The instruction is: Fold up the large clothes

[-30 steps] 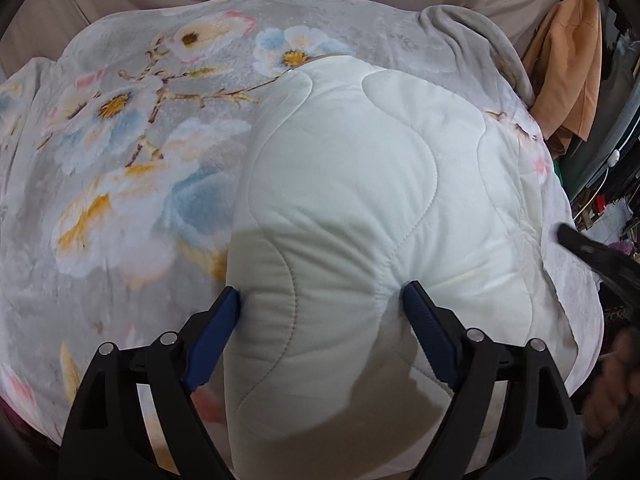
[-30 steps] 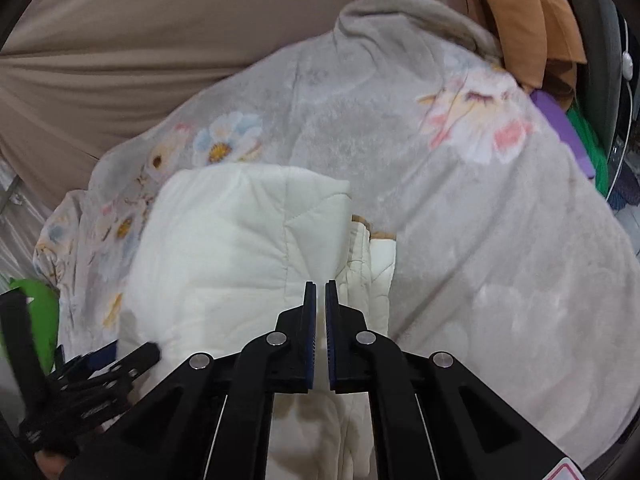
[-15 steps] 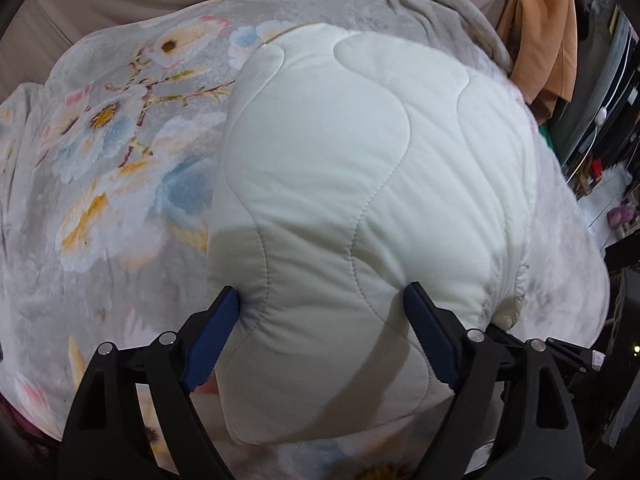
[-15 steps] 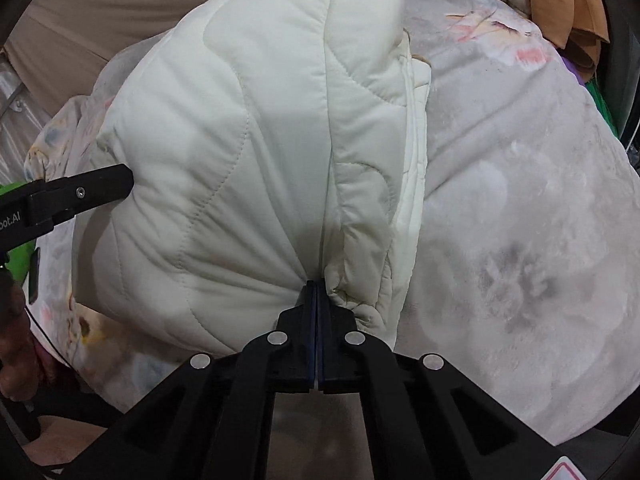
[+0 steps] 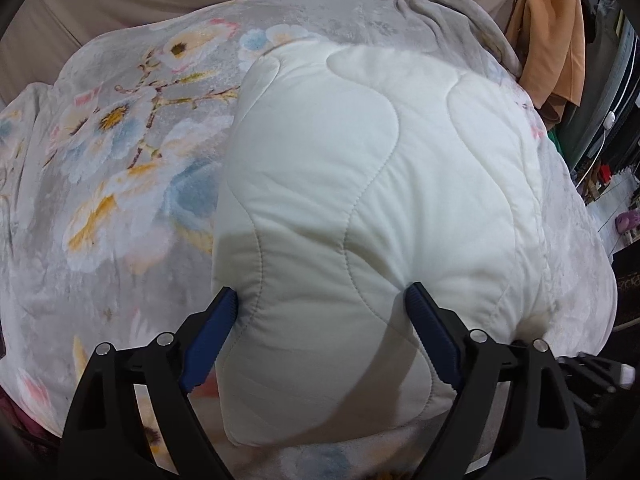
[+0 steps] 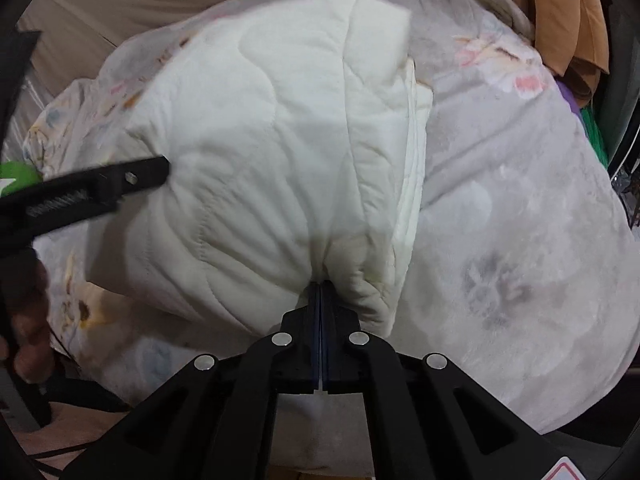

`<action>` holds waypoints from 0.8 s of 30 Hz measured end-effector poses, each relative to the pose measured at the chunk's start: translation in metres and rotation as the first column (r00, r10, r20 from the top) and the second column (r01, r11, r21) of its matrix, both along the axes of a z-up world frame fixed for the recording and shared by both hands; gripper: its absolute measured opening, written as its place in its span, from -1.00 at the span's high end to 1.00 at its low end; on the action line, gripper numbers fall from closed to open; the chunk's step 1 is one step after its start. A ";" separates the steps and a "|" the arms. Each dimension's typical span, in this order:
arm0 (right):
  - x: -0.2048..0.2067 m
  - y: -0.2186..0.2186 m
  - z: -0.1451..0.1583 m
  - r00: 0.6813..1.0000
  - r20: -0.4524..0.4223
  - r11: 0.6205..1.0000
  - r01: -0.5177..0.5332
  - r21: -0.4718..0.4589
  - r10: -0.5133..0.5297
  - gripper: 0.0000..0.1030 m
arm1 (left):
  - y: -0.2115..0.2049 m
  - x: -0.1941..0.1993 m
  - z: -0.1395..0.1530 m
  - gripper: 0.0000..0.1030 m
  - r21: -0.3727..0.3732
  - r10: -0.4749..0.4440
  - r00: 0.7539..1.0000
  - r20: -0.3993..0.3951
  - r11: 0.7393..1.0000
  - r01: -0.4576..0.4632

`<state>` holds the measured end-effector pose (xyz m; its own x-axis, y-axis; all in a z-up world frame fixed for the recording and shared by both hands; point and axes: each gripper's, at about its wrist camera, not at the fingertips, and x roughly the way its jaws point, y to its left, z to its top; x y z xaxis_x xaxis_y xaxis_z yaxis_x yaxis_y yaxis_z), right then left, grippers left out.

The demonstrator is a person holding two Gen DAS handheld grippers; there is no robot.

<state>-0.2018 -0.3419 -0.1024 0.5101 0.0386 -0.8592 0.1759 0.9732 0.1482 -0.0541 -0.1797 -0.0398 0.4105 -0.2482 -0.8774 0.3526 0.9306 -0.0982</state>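
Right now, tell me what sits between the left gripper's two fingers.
In the left wrist view, the left gripper is spread wide, and a puffy fold of the white quilted garment fills the gap between its fingers.

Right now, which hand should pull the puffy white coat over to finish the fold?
Probably the right. The right gripper is shut tight on the white quilted coat at its near edge, so it can pull. The left gripper sits wide open around the coat's side and grips nothing.

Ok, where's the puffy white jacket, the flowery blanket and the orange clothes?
white jacket (image 5: 360, 184), left wrist view, middle of its quilted top.
flowery blanket (image 5: 120, 128), left wrist view, on a blue-and-white flower.
orange clothes (image 5: 556, 40), left wrist view, hanging fabric's middle.
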 end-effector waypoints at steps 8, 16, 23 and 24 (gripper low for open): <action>0.036 0.038 0.004 0.990 0.028 0.987 -0.139 0.083 0.137 1.00 | 0.016 0.001 0.008 -0.61 -0.019 0.019 1.000 -0.020 1.000 -0.020; 0.030 0.035 -0.029 0.988 -0.036 0.974 -0.141 0.176 0.150 1.00 | 0.028 0.007 -0.001 -0.56 -0.033 0.036 0.997 -0.073 0.999 -0.038; 0.005 -0.025 0.040 0.988 0.115 0.977 0.076 0.199 -0.100 0.78 | 0.024 0.016 0.014 -0.54 -0.070 0.042 0.997 -0.063 0.996 -0.047; 0.007 -0.036 0.044 0.984 0.121 0.975 0.109 0.193 -0.134 0.74 | 0.024 0.019 0.015 -0.54 -0.076 0.045 0.997 -0.065 0.996 -0.050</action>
